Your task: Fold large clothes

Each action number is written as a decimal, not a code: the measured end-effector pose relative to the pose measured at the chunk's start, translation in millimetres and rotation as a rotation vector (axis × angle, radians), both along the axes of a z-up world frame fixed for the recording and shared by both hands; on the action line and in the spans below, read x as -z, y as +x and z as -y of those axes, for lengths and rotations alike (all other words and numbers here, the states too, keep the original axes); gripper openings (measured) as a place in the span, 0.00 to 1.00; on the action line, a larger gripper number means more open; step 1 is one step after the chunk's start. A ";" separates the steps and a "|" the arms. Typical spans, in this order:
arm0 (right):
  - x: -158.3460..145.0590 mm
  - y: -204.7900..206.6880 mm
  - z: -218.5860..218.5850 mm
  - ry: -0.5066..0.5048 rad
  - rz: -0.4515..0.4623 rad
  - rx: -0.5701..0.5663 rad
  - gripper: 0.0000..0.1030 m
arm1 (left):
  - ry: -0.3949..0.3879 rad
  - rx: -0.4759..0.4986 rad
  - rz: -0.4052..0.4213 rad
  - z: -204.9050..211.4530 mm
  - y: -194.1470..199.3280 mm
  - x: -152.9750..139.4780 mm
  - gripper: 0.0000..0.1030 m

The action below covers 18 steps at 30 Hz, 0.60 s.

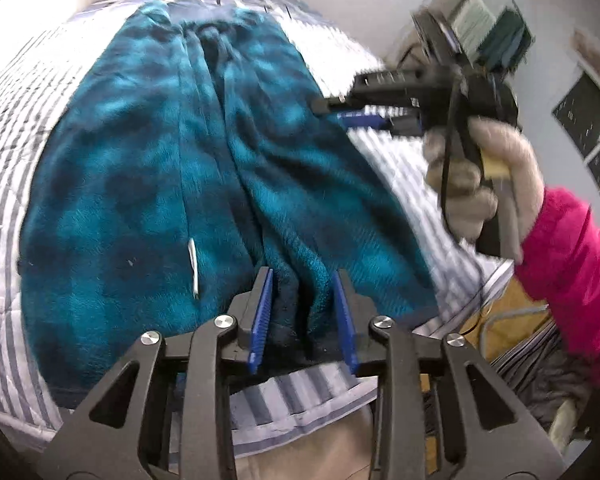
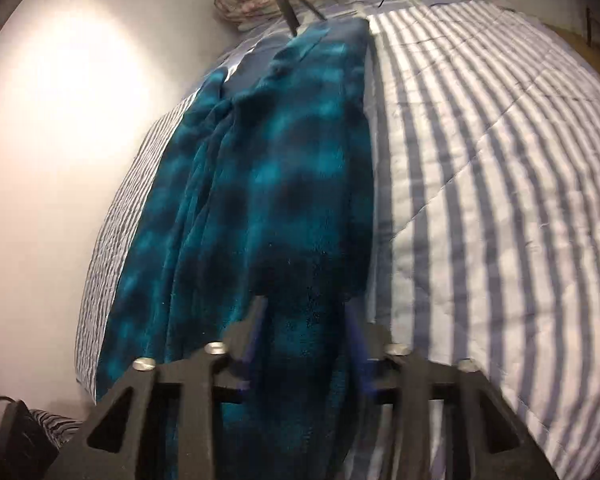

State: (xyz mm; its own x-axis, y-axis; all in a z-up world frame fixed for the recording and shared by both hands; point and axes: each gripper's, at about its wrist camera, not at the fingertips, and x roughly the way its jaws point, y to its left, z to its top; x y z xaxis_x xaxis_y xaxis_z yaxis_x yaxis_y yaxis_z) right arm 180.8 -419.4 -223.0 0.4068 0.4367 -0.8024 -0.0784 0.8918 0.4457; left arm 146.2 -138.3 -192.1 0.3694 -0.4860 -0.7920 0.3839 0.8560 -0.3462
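Your big blue robe [image 1: 140, 168] lies spread out on the striped bed cover [image 1: 404, 168], with its top end far from you. Your left gripper [image 1: 303, 292] is wide open, and the robe's near bottom edge sits between its fingers, not pinched yet. Your right gripper [image 1: 332, 110] reaches the robe's right edge. In its own view the fuzzy cloth fills the gap between the fingers, but I cannot tell if it is squeezing. I think you are at the edges to fold the robe. There is lots of bare cover on the right for moving.
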 end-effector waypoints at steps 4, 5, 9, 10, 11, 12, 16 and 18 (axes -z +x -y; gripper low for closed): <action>6.6 2.9 -11.8 -0.111 0.018 0.008 0.13 | -0.006 0.017 -0.022 -4.6 -4.1 19.9 0.21; 4.9 2.5 -13.5 -0.126 0.021 0.009 0.14 | -0.013 0.023 -0.026 -5.5 -4.7 18.3 0.21; -12.6 -6.7 -17.8 -0.213 0.052 0.021 0.28 | -0.059 0.046 -0.058 -17.8 -6.3 3.0 0.21; -21.6 -14.3 -19.7 -0.226 0.078 0.008 0.28 | -0.072 0.040 -0.060 -25.2 -7.6 -4.5 0.21; -32.5 -22.2 -21.9 -0.217 0.101 -0.010 0.28 | -0.083 0.030 -0.058 -32.7 -9.0 -12.0 0.21; -40.0 -30.1 -22.7 -0.203 0.117 -0.027 0.28 | -0.095 0.018 -0.047 -43.3 -12.7 -22.1 0.22; -63.1 -75.2 -44.3 -0.131 0.184 -0.153 0.28 | -0.076 -0.080 0.055 -92.3 -14.0 -54.8 0.45; -60.6 -98.0 -61.0 -0.119 0.192 -0.218 0.28 | -0.044 -0.132 0.069 -114.4 -10.2 -56.3 0.46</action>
